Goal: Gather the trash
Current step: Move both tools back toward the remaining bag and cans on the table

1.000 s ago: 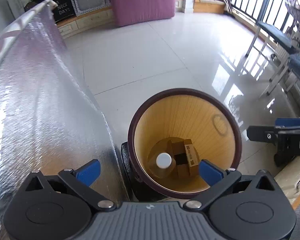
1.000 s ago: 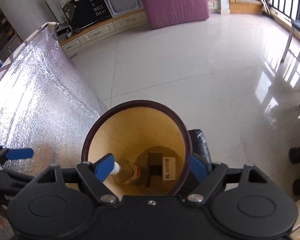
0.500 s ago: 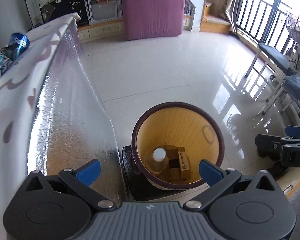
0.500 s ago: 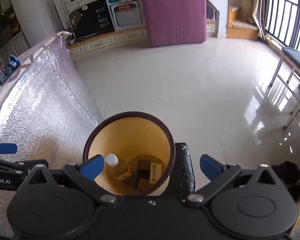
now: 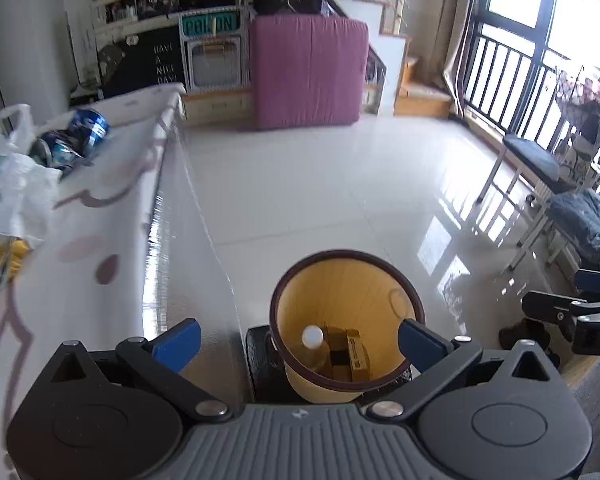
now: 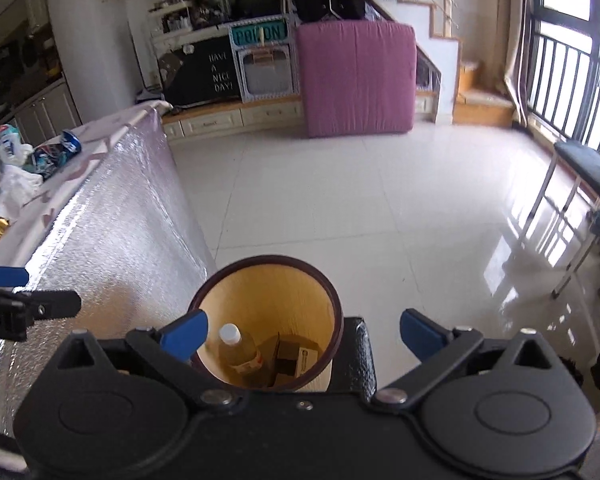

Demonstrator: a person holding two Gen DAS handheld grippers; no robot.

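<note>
We hold our left tongs [image 5: 296, 338] and right tongs [image 6: 303, 333] spread and empty above the wastebasket [image 5: 404, 300] on the floor beside the table [image 5: 112, 216]. A capped bottle [image 6: 236, 346] and small cartons [image 5: 352, 354] lie inside; crushed cans [image 5: 74, 138] remain near the table's far edge.

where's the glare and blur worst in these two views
Left wrist view: the window is blown out, sun glare streaks the floor, and the table edge is smeared. Right wrist view: softer overall, floor glare at right; both bend straight lines.
</note>
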